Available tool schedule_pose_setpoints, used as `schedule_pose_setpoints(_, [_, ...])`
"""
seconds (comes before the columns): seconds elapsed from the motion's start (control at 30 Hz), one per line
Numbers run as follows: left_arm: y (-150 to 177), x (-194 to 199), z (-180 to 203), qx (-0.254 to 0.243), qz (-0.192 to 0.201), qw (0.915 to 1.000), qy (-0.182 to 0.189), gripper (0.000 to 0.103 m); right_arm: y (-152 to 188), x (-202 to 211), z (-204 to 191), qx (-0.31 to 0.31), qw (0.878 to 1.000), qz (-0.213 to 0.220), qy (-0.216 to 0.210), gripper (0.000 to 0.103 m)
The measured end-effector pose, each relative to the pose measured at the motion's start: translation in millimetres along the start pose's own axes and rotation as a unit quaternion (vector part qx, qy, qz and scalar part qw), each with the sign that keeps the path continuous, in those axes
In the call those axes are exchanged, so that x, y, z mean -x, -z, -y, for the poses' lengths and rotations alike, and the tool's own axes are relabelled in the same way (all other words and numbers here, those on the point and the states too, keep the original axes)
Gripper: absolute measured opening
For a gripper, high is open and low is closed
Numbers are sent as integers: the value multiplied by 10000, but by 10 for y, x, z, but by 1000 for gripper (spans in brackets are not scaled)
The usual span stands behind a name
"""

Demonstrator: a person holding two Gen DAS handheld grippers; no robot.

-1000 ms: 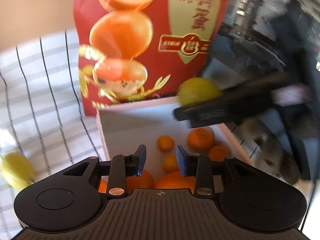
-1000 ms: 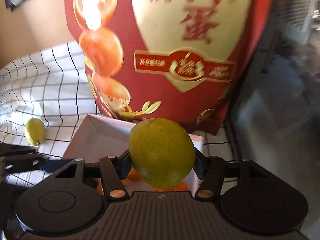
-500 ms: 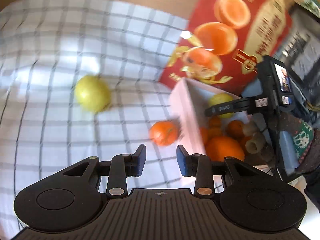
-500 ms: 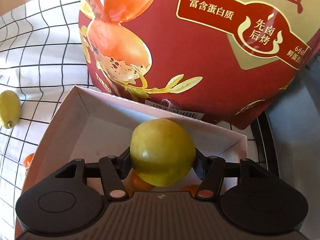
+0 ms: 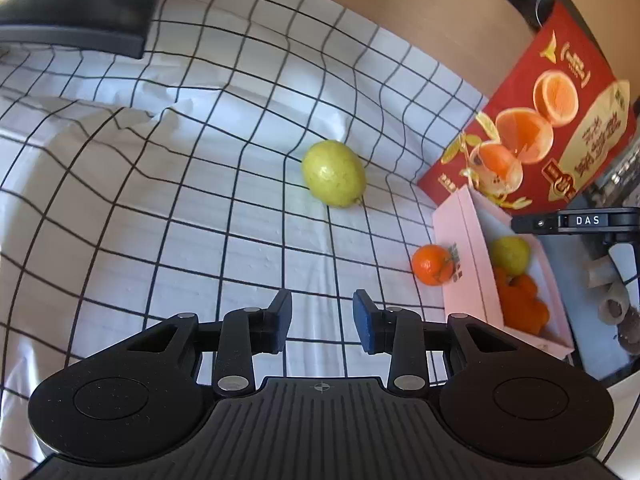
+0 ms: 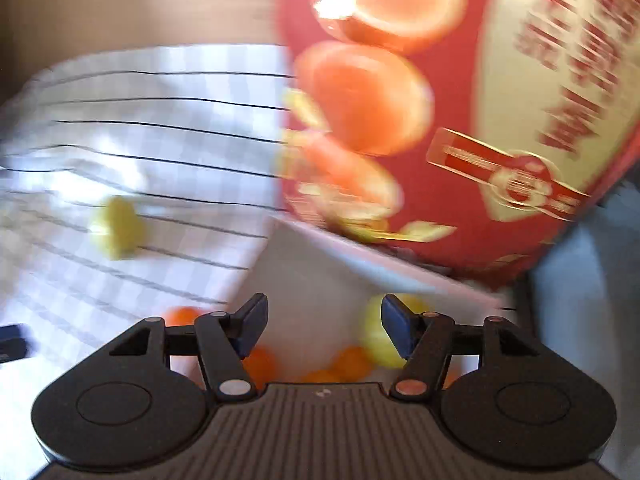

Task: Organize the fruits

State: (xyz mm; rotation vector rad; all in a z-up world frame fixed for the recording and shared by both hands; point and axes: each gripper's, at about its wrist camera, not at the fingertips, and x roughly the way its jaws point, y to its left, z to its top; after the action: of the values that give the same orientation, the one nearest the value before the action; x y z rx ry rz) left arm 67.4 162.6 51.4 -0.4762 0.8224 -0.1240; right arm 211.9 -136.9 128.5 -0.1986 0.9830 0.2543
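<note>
A pale pink box holds several oranges and a yellow-green fruit. Another yellow-green fruit lies on the checked cloth, and a small orange sits against the box's outer wall. My left gripper is open and empty above the cloth. My right gripper is open and empty over the box; the dropped yellow-green fruit lies in the box by its right finger. The right wrist view is blurred.
A tall red carton printed with oranges stands behind the box, also in the right wrist view. A dark flat object lies at the far left of the cloth. A wooden wall runs behind.
My right gripper has opened and let the yellow-green fruit drop into the box. My left gripper has swung left, away from the box, toward the fruit on the cloth.
</note>
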Motion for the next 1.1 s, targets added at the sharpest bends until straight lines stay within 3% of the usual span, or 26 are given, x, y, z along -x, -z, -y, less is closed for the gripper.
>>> schedule_pose_setpoints(0.13, [19, 87, -55, -27, 47, 9999, 127, 37, -136, 44, -332, 521, 9984, -149, -156, 62])
schedule_pose_setpoints(0.2, [25, 132, -105, -10, 95, 9998, 167, 37, -172, -27, -509, 843, 9959, -289, -160, 52])
schedule_pose_setpoints(0.3, [24, 190, -221, 100, 154, 9997, 170, 37, -236, -179, -715, 1245, 9903, -582, -201, 46])
schedule_pose_setpoints(0.5, [25, 228, -410, 258, 163, 9995, 8, 37, -111, -504, -1205, 1967, 9756, -978, -41, 46])
schedule_pose_setpoints(0.7, [-109, 143, -372, 56, 98, 9999, -28, 37, 75, -777, -1371, 2370, 9622, -1277, 400, 44])
schedule_pose_setpoints(0.8, [-309, 31, -220, -251, 148, 9996, -13, 37, 164, -697, -1417, 2402, 9647, -981, 441, 43])
schedule_pose_setpoints(1.1, [-1056, -548, 124, -280, 397, 9987, -157, 37, 755, 88, -1550, 1434, 9876, -230, -600, 42])
